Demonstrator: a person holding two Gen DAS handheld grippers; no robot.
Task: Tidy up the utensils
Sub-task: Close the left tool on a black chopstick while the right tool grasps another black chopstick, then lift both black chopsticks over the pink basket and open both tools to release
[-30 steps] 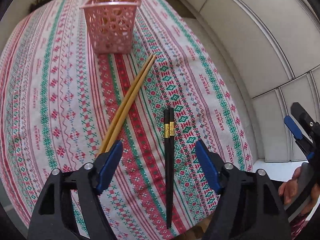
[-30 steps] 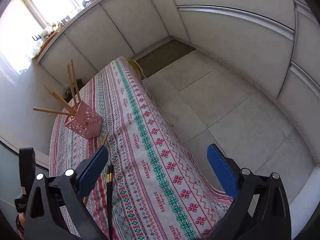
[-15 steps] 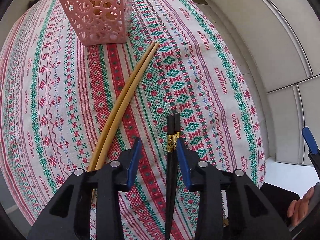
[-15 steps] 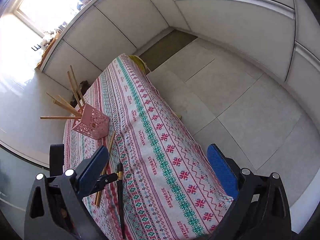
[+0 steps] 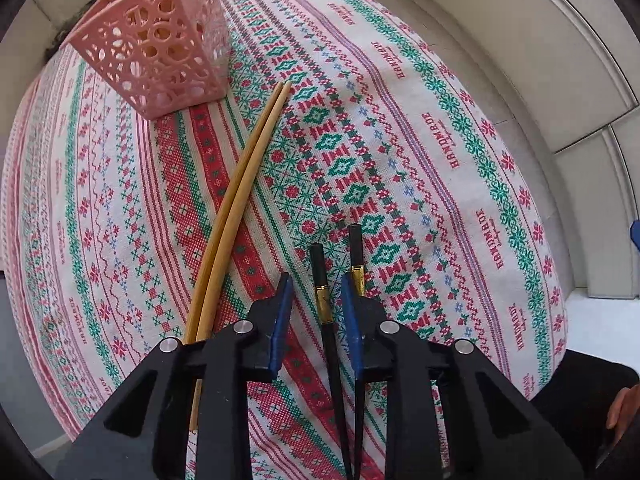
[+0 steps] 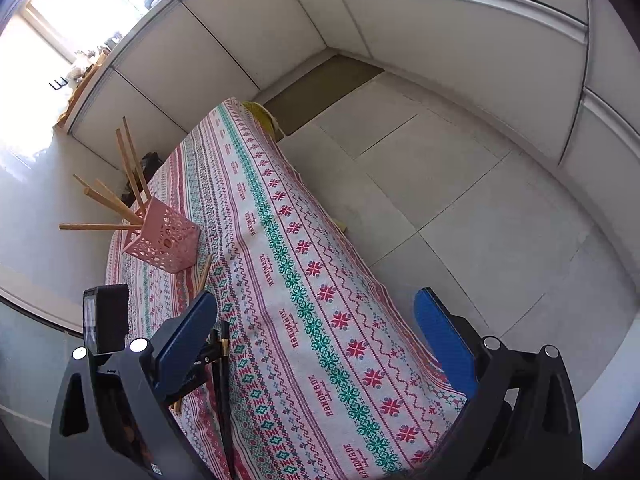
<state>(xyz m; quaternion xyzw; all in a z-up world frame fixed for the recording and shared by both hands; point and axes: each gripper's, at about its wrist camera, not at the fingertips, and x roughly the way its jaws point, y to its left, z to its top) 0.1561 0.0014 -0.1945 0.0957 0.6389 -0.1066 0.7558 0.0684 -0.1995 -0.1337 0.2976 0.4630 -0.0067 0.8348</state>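
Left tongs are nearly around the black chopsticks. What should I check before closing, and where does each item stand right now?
1. Both black chopsticks inside the left tongs: not ok. The first black chopstick sits in the gap; the second black chopstick runs outside it, by the right-hand finger.
2. Wooden chopsticks outside the grip: ok, they lie left of the fingers.
3. Pink basket upright: ok.
4. Room left in the basket: cannot tell.
5. Right tongs out of the way: ok, open and holding nothing.
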